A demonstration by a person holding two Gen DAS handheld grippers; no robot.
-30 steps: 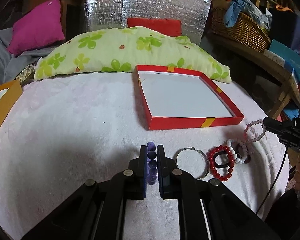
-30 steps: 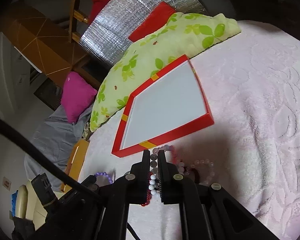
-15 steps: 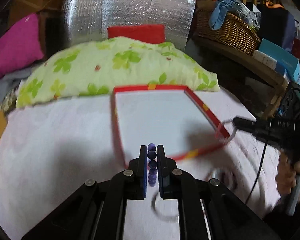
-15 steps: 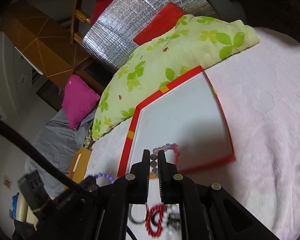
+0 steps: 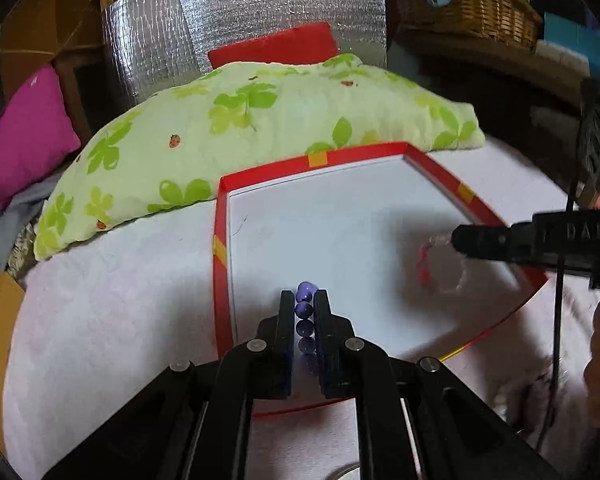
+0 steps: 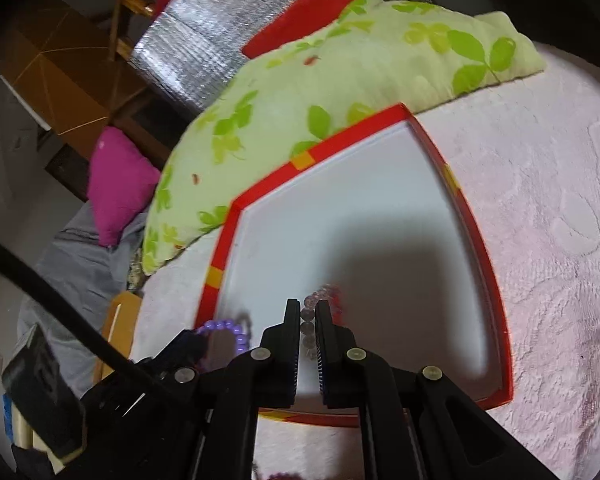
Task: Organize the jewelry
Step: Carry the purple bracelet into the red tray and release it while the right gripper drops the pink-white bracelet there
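The left gripper (image 5: 304,300) was clenched on a purple bead bracelet (image 5: 305,309) pinched between its fingers, above the white floor of the red box (image 5: 220,264); the right gripper (image 6: 308,312) gripped a pale pink bead bracelet (image 6: 309,314) between its fingers, also above that box; a green leaf-print pillow (image 5: 260,120) lay beyond the fingers.

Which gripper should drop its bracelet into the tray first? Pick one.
Left, marginally. The left gripper holds the purple bracelet over the red tray's bare floor; the right gripper, gripping the pale bracelet, is equally placed.
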